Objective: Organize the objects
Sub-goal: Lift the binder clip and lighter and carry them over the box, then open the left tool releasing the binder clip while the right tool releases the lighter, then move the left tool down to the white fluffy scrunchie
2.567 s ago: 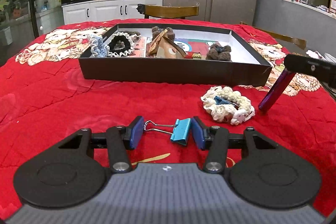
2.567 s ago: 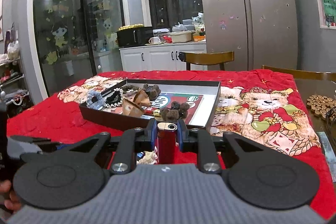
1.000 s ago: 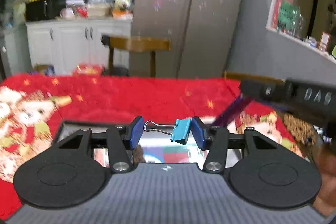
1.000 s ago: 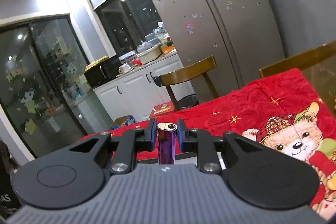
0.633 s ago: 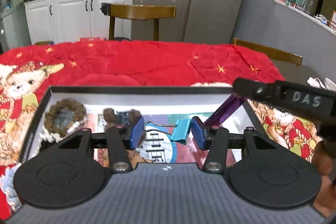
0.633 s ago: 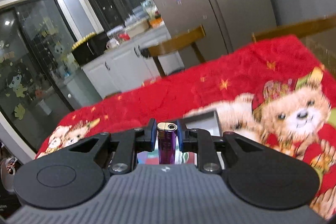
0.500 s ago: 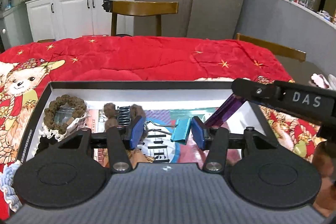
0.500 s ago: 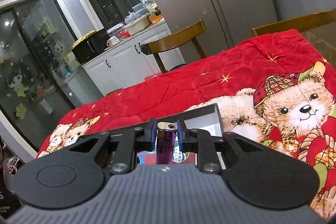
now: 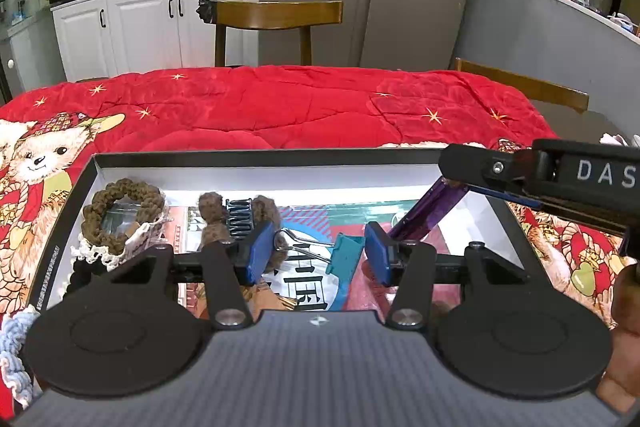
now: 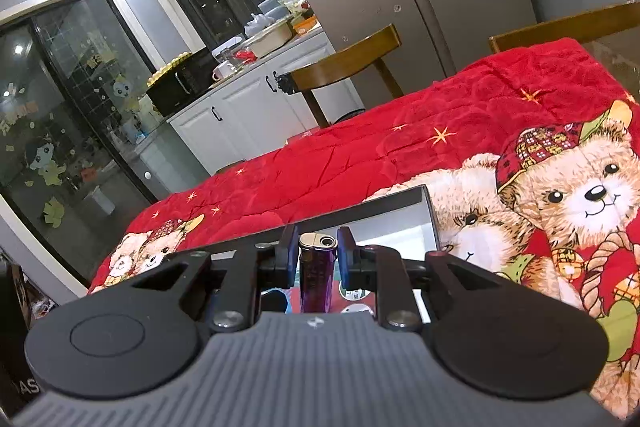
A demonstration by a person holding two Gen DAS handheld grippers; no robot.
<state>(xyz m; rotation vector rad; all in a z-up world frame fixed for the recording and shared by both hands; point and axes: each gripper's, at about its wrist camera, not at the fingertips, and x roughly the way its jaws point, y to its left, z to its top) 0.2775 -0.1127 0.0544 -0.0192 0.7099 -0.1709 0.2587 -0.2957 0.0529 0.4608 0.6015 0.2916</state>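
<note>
- The left gripper [image 9: 320,253] is clenched on a teal binder clip [image 9: 341,254]; the clip body sits against the right blue pad [image 9: 377,254] and its wire handles reach across to the left pad.
- Clip and gripper hang above the inside of a shallow black box [image 9: 264,157], over its printed floor.
- Just ahead and left of the left gripper, inside the box, lies a dark hair claw with brown fuzzy ends [image 9: 236,215]; farther left is a brown braided hair tie [image 9: 120,211] on a white lace one.
- At the left gripper's far left, by the box's near corner, a pale blue scrunchie [image 9: 12,347] shows at the frame edge.
- To the right of the left gripper, the right gripper [image 9: 452,183] reaches in over the box, grasping a purple lighter [image 9: 430,209] that slants down toward the box floor.
- In the right wrist view, the right gripper [image 10: 317,259] pinches the lighter [image 10: 316,275] between its pads, metal cap pointing forward.
- Beyond it lies the box's far right corner [image 10: 424,195].
- The box rests on a tabletop covered by a red quilt with teddy bears [image 10: 560,195].
- Past the tabletop stand a wooden chair [image 9: 276,17], white cabinets and a grey fridge.
</note>
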